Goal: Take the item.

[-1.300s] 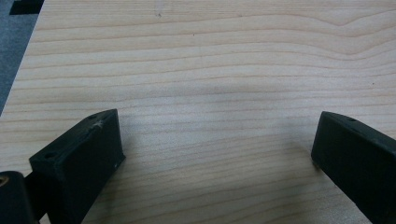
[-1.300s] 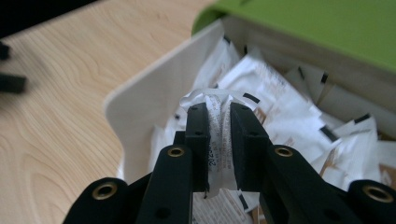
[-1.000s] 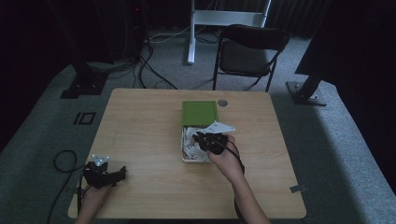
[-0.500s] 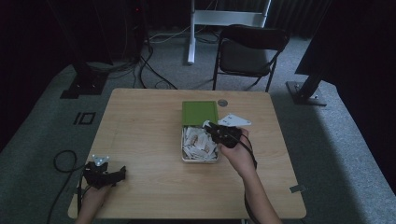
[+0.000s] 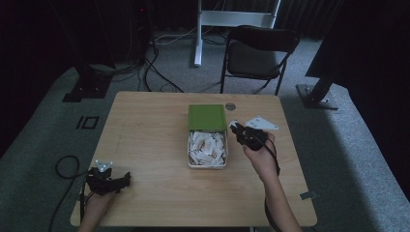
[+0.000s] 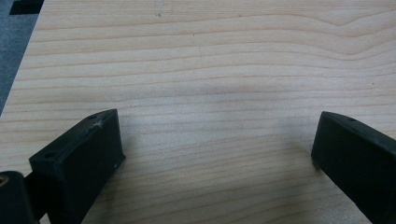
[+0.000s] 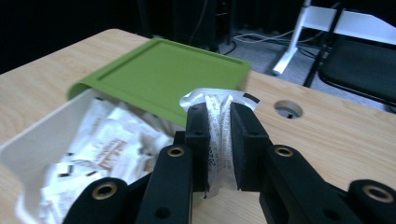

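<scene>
High view frames place the left gripper (image 5: 126, 178) nearest, at the near left corner of the wooden table (image 5: 145, 135), where it is held low over the bare wood by a hand. Its jaws are seen spread wide apart in the left gripper view, with nothing but wood grain between them (image 6: 215, 154). Farther in, near the middle of the table, a white tray (image 5: 189, 153) is found, loosely filled with small white printed sachets (image 5: 208, 149). Just to the right of the tray, the right gripper (image 5: 235, 128) is held by the other hand, raised a little off the table. One sachet (image 7: 218, 140) is clamped upright between its jaws, which are closed tightly on the packet, as is shown in the right gripper view; the crumpled top of the packet is seen standing above the fingertips. Against the far end of the tray a green lid (image 5: 207, 117) is set, its near edge overlapping the tray. A round hole (image 5: 230, 106) in the tabletop is seen just beyond the lid on the right. Beyond the far edge of the table, on the grey carpet, a black folding chair (image 5: 258, 53) is placed.
</scene>
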### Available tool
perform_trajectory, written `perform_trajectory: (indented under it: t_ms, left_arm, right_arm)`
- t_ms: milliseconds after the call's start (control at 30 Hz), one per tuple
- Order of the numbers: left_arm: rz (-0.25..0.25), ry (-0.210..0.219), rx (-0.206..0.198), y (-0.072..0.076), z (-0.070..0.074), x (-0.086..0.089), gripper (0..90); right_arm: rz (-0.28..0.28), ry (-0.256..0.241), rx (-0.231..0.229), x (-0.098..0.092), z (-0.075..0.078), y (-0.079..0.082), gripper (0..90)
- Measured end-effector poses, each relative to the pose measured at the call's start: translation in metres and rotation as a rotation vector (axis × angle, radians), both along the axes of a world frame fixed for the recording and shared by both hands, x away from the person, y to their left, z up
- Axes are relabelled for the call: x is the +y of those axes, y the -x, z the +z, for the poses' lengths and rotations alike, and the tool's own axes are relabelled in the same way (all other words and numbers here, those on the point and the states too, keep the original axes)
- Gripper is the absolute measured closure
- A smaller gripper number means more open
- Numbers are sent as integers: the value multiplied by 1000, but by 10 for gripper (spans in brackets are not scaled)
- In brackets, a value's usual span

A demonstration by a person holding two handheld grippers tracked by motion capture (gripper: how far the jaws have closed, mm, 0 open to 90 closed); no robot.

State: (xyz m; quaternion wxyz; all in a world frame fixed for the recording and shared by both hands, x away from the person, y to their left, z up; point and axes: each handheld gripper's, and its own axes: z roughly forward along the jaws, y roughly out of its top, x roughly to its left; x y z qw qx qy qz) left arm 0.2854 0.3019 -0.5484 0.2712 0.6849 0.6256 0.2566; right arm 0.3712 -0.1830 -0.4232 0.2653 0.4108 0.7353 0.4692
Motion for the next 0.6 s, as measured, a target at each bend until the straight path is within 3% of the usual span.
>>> perform_trajectory:
  t_ms: [167,300,600]
  left_arm:
    - [1,1,-1,0,0,0,27]
    - [1,1,0,0,0,0,27]
    - [1,1,0,0,0,0,27]
  right_arm:
    - [-32,-3,4,-10,-8,-5,785]
    - [-94,-25,23,-21,-25,-13,783]
    - [-169,-43,46,-31,-56,-32,783]
